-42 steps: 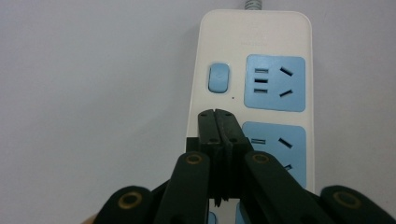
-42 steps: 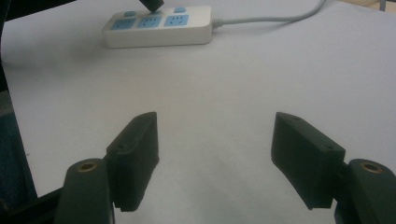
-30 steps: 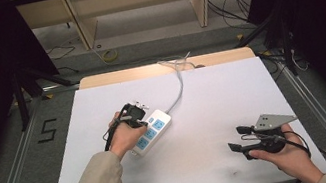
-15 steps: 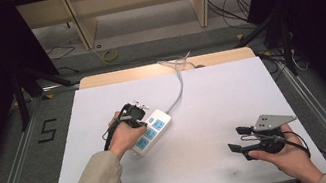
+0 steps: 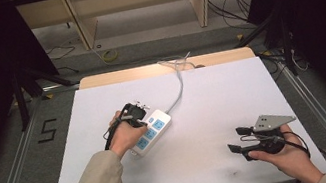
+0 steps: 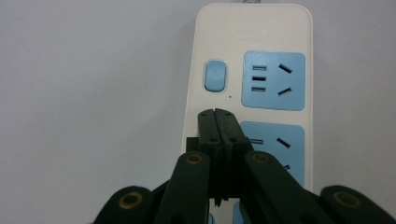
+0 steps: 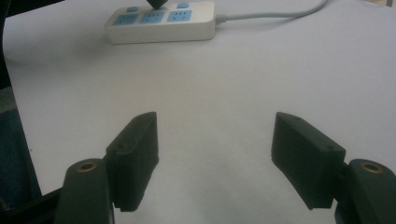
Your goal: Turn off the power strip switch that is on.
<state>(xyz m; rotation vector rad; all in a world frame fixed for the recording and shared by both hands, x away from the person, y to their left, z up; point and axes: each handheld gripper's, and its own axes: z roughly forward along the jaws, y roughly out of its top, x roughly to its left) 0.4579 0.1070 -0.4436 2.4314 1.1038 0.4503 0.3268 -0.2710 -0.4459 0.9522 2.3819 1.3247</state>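
Note:
A white power strip (image 5: pixel 160 121) with blue sockets lies left of centre on the white table (image 5: pixel 213 98). My left gripper (image 5: pixel 137 112) points down over it, jaws shut with nothing between them. In the left gripper view the closed tips (image 6: pixel 217 113) sit on the strip's (image 6: pixel 254 28) white face just below the blue switch (image 6: pixel 215 76); I cannot tell if they touch it. My right gripper (image 5: pixel 235 140) is held near the front right of the table, open and empty. The right gripper view shows its jaws (image 7: pixel 215 140) wide apart over bare table, with the strip (image 7: pixel 161 28) far off.
The strip's grey cable (image 5: pixel 178 86) runs back over the table's far edge. Wooden shelving and loose cables lie on the floor beyond. Metal rails run along both sides of the table.

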